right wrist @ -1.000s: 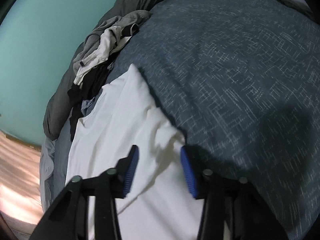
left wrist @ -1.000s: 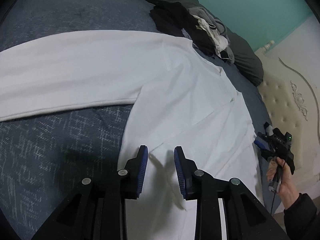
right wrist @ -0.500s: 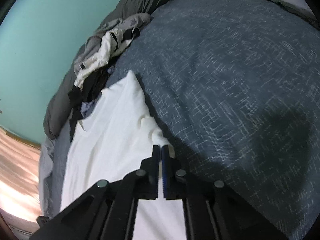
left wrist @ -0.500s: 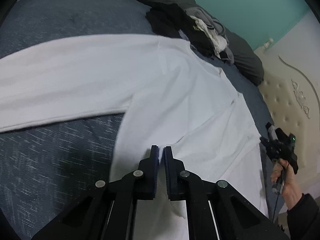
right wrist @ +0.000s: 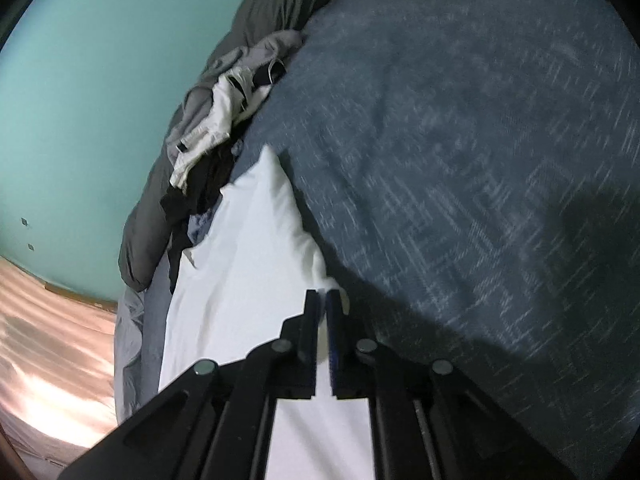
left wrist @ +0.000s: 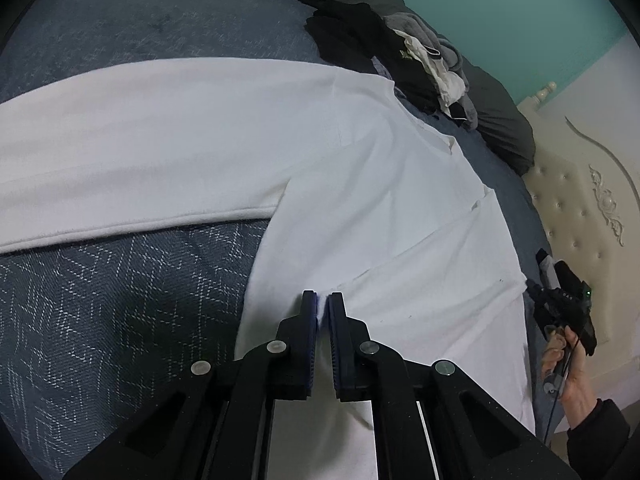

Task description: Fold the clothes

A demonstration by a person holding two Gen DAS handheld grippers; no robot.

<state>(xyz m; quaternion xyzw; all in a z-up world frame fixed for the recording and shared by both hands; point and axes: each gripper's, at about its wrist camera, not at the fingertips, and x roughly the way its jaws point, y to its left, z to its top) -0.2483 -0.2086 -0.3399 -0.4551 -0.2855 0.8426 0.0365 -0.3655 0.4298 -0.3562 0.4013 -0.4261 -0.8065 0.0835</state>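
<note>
Left gripper [left wrist: 322,300], low centre of its frame, fingers pinched nearly together, pointing steeply down. Right gripper [right wrist: 322,296], same story: fingers clamped close. At the lower right edge of the left view, a hand [left wrist: 568,364] in a dark sleeve [left wrist: 600,428].

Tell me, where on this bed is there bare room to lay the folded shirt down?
Bare blue bedspread lies open below the white shirt's outstretched sleeve, and a broad stretch beside the shirt's other edge. It is crowded near the teal wall, where the pile of dark and light clothes sits.
</note>
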